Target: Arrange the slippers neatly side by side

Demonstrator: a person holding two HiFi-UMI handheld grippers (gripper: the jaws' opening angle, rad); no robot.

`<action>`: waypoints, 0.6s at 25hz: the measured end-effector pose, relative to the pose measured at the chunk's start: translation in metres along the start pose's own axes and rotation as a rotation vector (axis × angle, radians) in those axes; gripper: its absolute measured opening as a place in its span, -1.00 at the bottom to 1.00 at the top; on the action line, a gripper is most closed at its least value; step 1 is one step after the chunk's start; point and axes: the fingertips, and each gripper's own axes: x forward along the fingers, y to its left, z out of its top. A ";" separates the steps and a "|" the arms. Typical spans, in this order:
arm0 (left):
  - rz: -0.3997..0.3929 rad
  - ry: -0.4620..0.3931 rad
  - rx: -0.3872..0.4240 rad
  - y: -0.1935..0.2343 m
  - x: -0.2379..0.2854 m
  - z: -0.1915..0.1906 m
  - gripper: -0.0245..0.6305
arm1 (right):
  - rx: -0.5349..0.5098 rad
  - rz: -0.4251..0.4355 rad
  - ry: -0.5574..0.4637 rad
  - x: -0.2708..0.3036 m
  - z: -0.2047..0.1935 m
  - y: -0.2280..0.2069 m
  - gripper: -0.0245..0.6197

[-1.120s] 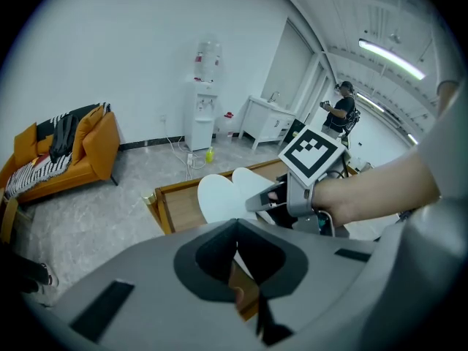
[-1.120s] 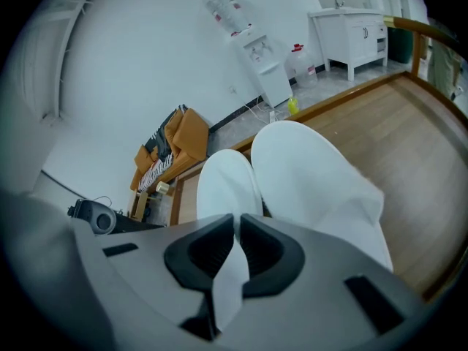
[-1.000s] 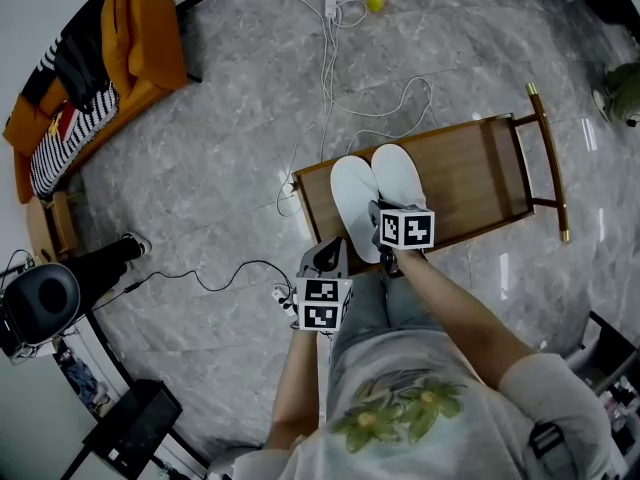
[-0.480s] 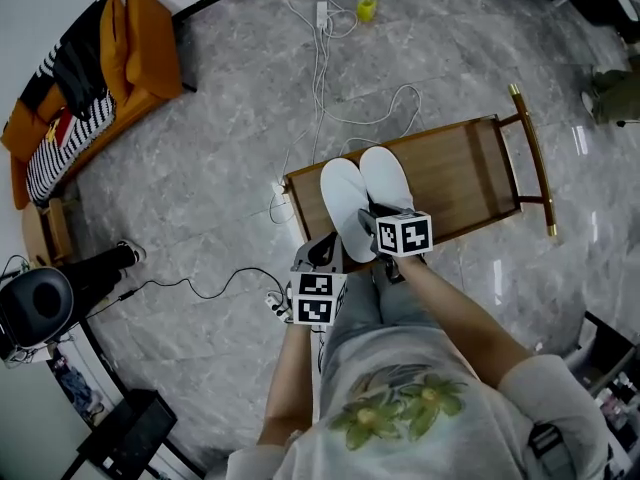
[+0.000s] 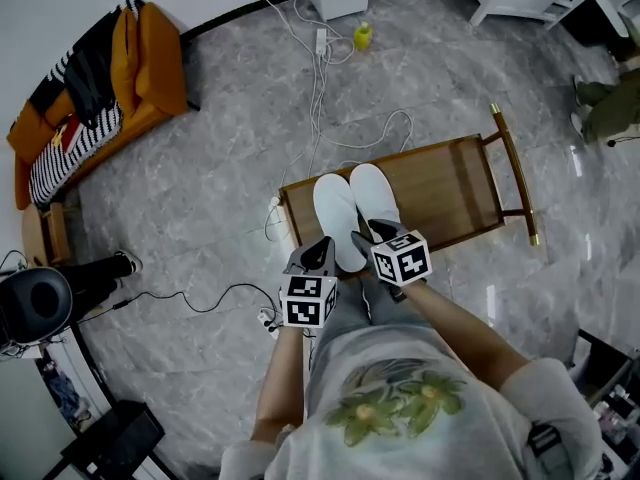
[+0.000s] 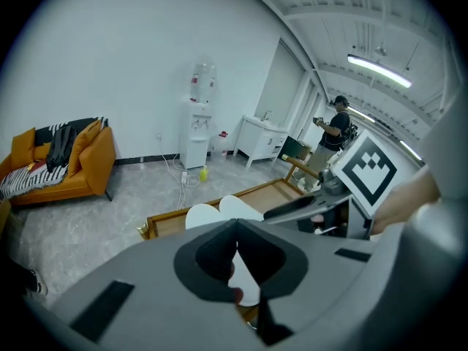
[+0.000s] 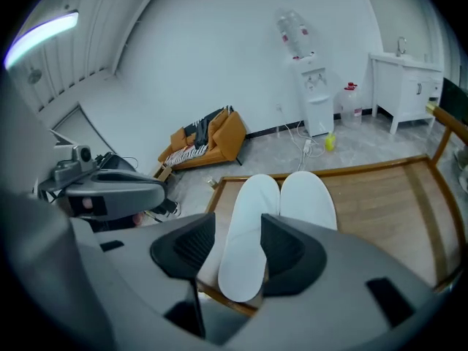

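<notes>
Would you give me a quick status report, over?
Left tongs shut, empty. Right tongs opening, one slipper's heel between them, unpinched. Slippers side by side on bench. Nothing in the way.

Orange sofa (image 5: 150, 58) — yellow bottle (image 5: 362, 35)

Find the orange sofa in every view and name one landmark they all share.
Head view: orange sofa at the upper left.
Left gripper view: at the left edge, mid-height.
Right gripper view: left of centre, above the jaws.
Shared landmark: the white slippers on the wooden rack.
</notes>
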 end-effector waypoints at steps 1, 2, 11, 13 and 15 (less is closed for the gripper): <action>0.002 -0.007 0.000 -0.001 -0.003 0.003 -0.88 | -0.017 0.004 -0.008 -0.004 0.002 0.003 -0.31; 0.004 -0.015 0.002 -0.002 -0.006 0.005 -0.88 | -0.032 0.008 -0.016 -0.009 0.004 0.005 -0.31; 0.000 -0.110 0.025 -0.019 -0.032 0.034 -0.88 | -0.091 0.043 -0.119 -0.052 0.031 0.024 -0.34; -0.007 -0.135 0.028 -0.024 -0.038 0.041 -0.88 | -0.123 0.042 -0.148 -0.062 0.038 0.029 -0.36; -0.014 -0.157 0.029 -0.028 -0.044 0.048 -0.88 | -0.151 0.042 -0.176 -0.073 0.044 0.034 -0.39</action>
